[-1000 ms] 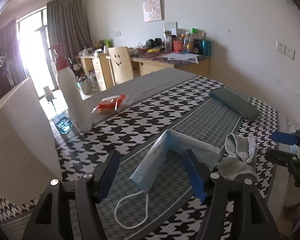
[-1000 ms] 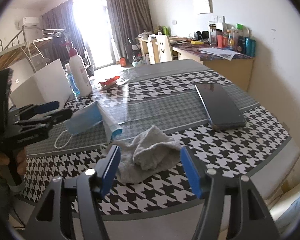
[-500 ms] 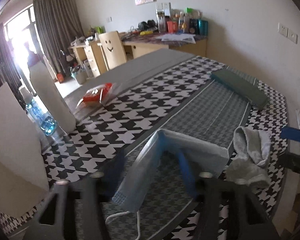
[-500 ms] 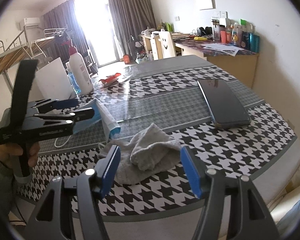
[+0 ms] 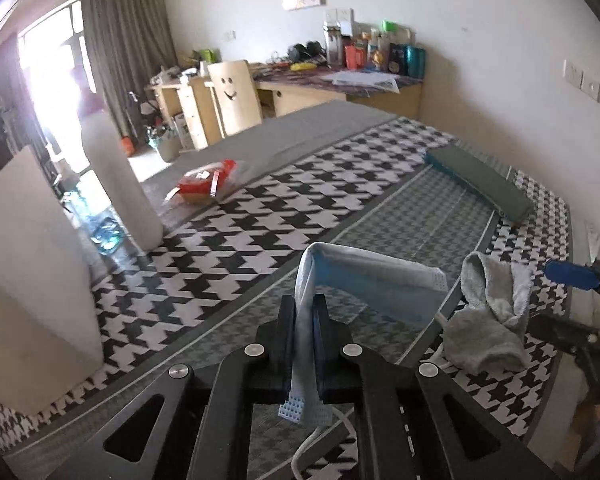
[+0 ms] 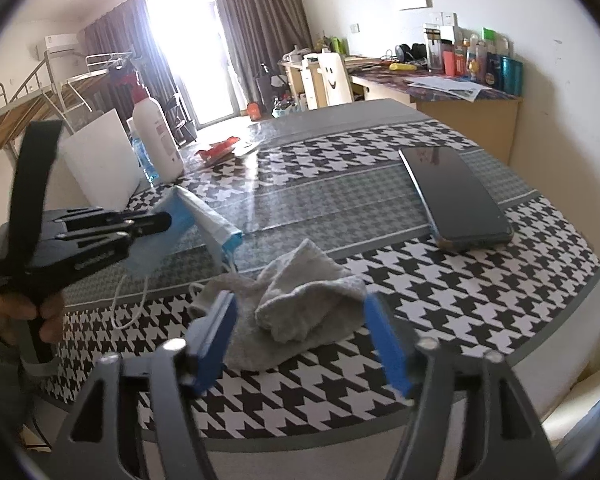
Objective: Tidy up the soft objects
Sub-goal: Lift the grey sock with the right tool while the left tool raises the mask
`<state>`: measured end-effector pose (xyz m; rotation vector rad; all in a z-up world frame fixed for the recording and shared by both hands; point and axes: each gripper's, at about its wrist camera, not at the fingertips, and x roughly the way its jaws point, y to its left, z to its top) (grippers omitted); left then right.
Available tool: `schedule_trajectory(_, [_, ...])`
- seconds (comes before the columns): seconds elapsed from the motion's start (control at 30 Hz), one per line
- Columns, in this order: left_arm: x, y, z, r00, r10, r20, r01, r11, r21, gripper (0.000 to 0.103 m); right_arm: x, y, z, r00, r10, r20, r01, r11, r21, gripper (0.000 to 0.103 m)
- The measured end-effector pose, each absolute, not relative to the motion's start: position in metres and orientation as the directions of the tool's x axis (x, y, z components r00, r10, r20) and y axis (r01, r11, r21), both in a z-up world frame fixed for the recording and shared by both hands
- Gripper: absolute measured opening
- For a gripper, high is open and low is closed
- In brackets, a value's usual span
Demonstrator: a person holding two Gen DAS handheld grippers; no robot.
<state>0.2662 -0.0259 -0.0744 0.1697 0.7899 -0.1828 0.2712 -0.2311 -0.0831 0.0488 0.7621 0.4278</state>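
A blue face mask [image 5: 364, 276] is pinched at one end by my left gripper [image 5: 303, 312], which is shut on it; the rest bends off to the right above the table, and its white ear loop hangs below. From the right wrist view the same mask [image 6: 196, 216] sits in the left gripper [image 6: 160, 222] held by a hand. A crumpled grey sock [image 6: 300, 308] lies on the houndstooth tablecloth [image 6: 420, 280]. My right gripper [image 6: 300, 340] hovers over the sock's near side, its jaws opening, blue pads astride it without touching. The sock [image 5: 488, 312] also shows right of the mask.
A dark flat case [image 6: 452, 196] lies at the table's far right. A white pump bottle [image 6: 156, 140], a white block [image 6: 100, 160] and a red packet [image 6: 220, 148] stand at the far left. A desk with clutter and a chair are behind.
My left gripper went from wide open around the mask to shut on its end, lifting that end. My right gripper's jaws spread a little wider over the sock.
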Motion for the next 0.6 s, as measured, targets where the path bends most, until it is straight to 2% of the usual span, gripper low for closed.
schedule_trajectory(0.03, [0.263,-0.023,-0.072,0.697,-0.095,-0.711,0.215,0.973,0.08,0.009,0.271,-0.23,-0.083,0.647,0.391,-0.655,-0.356,0.914,0.193,0.081])
schedule_trajectory(0.3, [0.234,0.004,-0.044,0.768,-0.037,-0.639,0.105,0.992,0.07,0.009,0.276,-0.218,-0.09,0.627,0.391,-0.673,-0.363,0.912,0.191,0.082])
schedule_trajectory(0.6, [0.21,0.023,-0.043,0.771,-0.02,-0.636,0.045,0.999,0.023,0.009,0.276,-0.201,-0.094,0.631,0.332,-0.701,-0.369,0.923,0.106,0.082])
